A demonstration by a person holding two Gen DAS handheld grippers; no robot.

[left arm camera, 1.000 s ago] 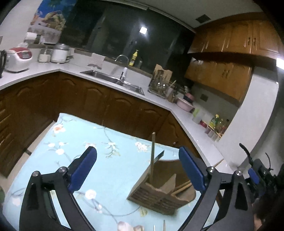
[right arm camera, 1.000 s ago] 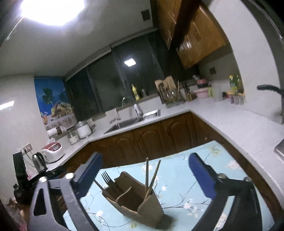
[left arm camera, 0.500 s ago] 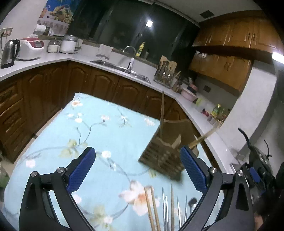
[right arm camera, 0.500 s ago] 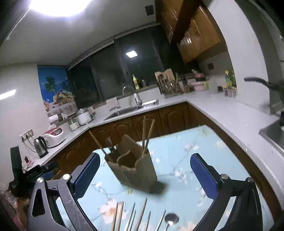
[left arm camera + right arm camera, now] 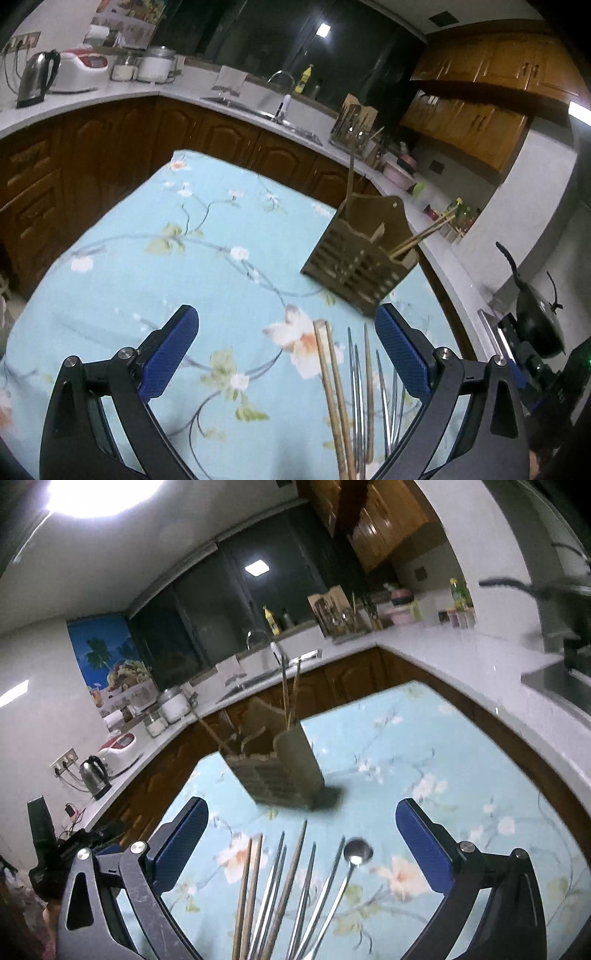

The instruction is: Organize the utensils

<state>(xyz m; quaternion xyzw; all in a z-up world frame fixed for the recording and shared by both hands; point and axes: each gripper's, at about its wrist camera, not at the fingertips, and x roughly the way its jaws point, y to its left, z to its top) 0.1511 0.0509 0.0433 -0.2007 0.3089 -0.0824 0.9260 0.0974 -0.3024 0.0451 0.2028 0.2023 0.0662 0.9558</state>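
Observation:
A wooden slatted utensil holder (image 5: 360, 254) stands on the blue floral tablecloth (image 5: 166, 258), with chopsticks (image 5: 421, 236) leaning out of it; it also shows in the right wrist view (image 5: 277, 771). Loose wooden chopsticks (image 5: 332, 391) and metal utensils (image 5: 360, 398) lie in a row in front of it. In the right wrist view they show as chopsticks (image 5: 249, 890), metal pieces (image 5: 306, 886) and a spoon (image 5: 356, 853). My left gripper (image 5: 286, 354) is open and empty above the cloth, left of the utensils. My right gripper (image 5: 301, 845) is open and empty over them.
Brown cabinets and a white counter (image 5: 258, 110) wrap around the table, with a sink, a kettle (image 5: 35, 79) and a rice cooker (image 5: 79, 68). A black wok (image 5: 537, 321) sits on the stove at the right. The other hand-held gripper (image 5: 55, 849) shows at the left.
Both cameras have tilted down and pulled back. The holder now sits farther off and the row of loose utensils on the cloth has come into fuller view.

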